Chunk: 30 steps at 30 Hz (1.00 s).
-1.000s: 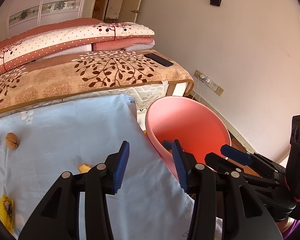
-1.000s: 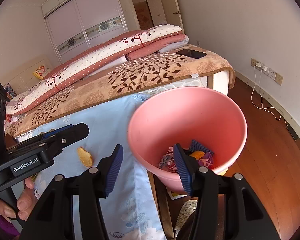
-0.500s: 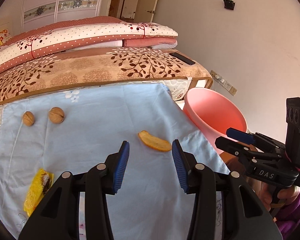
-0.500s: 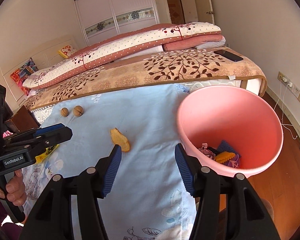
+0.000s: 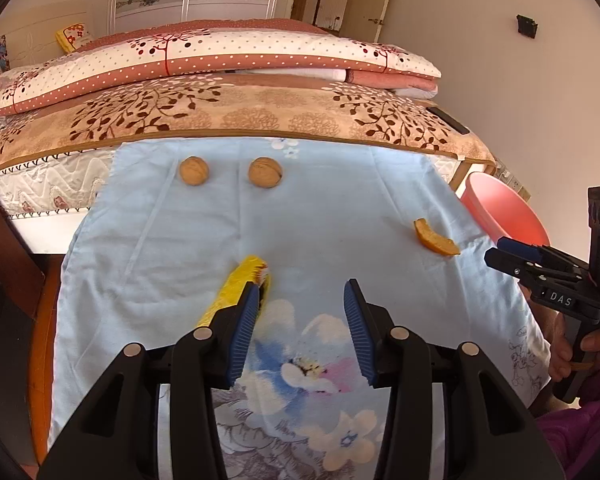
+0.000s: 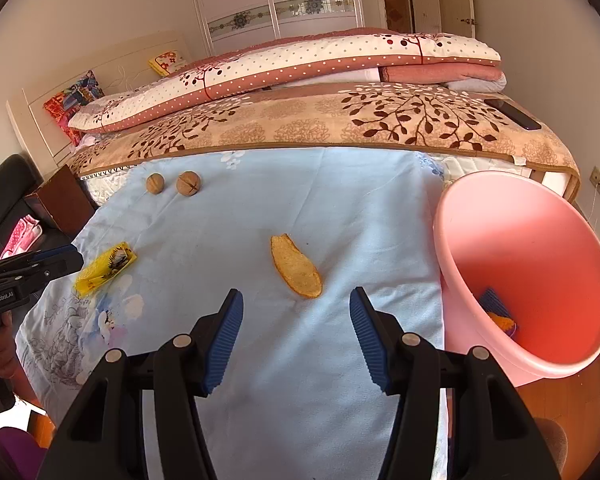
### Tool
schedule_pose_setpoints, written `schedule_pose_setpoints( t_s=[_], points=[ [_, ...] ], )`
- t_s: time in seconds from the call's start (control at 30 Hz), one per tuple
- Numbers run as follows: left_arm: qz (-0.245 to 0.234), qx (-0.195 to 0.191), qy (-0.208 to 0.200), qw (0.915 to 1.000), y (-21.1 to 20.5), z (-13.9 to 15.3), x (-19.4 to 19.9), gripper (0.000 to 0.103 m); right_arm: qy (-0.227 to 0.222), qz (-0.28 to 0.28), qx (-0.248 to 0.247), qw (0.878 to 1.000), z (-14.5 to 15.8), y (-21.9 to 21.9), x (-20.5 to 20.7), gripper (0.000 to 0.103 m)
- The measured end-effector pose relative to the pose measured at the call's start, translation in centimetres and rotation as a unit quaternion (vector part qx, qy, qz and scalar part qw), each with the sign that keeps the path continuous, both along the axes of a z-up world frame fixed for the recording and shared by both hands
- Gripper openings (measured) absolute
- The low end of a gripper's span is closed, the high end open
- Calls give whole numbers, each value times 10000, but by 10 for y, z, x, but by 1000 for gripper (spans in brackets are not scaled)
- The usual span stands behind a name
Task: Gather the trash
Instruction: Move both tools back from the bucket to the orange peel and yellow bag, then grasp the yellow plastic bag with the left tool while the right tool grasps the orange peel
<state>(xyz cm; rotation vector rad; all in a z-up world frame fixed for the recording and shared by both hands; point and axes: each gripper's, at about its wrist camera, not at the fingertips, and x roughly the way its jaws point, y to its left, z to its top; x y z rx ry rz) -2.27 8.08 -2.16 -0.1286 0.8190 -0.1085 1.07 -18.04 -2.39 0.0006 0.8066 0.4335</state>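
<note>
orange peel (image 6: 296, 266) before wide right jaws, yellow wrapper (image 5: 236, 288) beside wide left jaws

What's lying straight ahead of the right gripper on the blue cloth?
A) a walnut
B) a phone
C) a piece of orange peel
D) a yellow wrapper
C: the orange peel lies on the blue cloth just beyond the open right gripper; the yellow wrapper and the walnuts sit farther left.
</note>
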Motion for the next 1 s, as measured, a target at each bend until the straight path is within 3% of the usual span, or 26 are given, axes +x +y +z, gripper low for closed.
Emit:
schedule_pose_setpoints(
  t_s=[0.37,0.6,0.9,1.0],
  points=[
    [218,257,402,9986,38,-29,8,45,81,206,-181,9996,-8,19,2,55],
    [119,46,562,9983,37,-43,16,45,138,182,-185,9996,-11,19,7,55],
    [205,-220,477,9984,39,-46,15,44,158,205,-234,9994,-14,24,23,55],
    [202,-312,472,9982,40,-46,14,32,182,190,-233,9994,-15,24,31,55]
  ],
)
